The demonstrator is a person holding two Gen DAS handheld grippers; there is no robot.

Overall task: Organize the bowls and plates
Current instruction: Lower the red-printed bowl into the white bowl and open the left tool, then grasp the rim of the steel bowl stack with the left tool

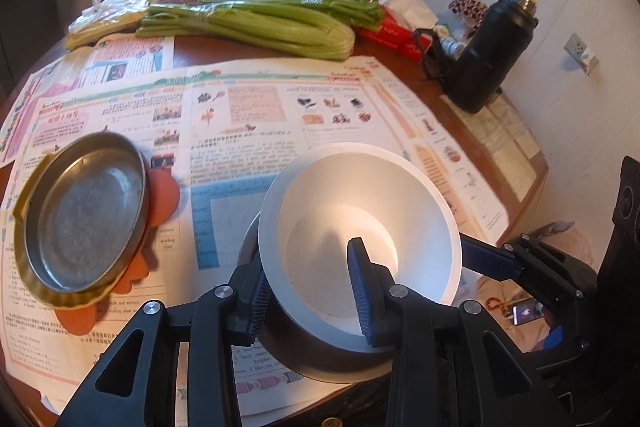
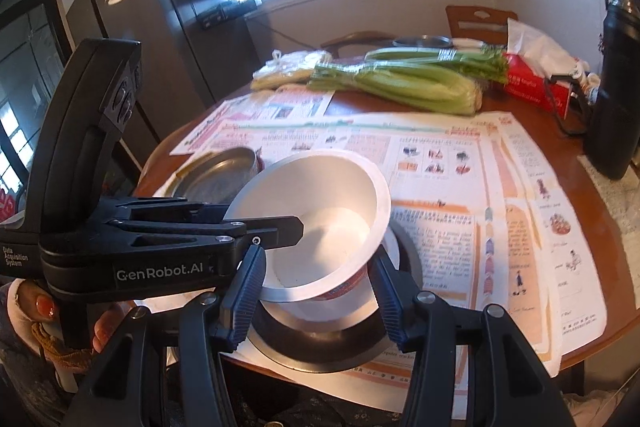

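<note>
Left hand-held gripper (image 1: 312, 291) pinches the white bowl's (image 1: 360, 211) near rim.

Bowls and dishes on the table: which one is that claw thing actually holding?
The white bowl, tilted, its rim pinched by the left claw: one finger inside, one outside. The metal bowl sits beneath it; the metal plate lies untouched to the left on the newspaper.

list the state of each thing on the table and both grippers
white bowl: tilted, rim pinched by the left gripper, partly in the metal bowl
metal bowl: upright on the newspaper
metal plate: stacked on yellow and orange plates
left gripper: shut on the white bowl's wall
right gripper: open, straddling both bowls
black bottle: upright, capped
celery: lying flat
</note>
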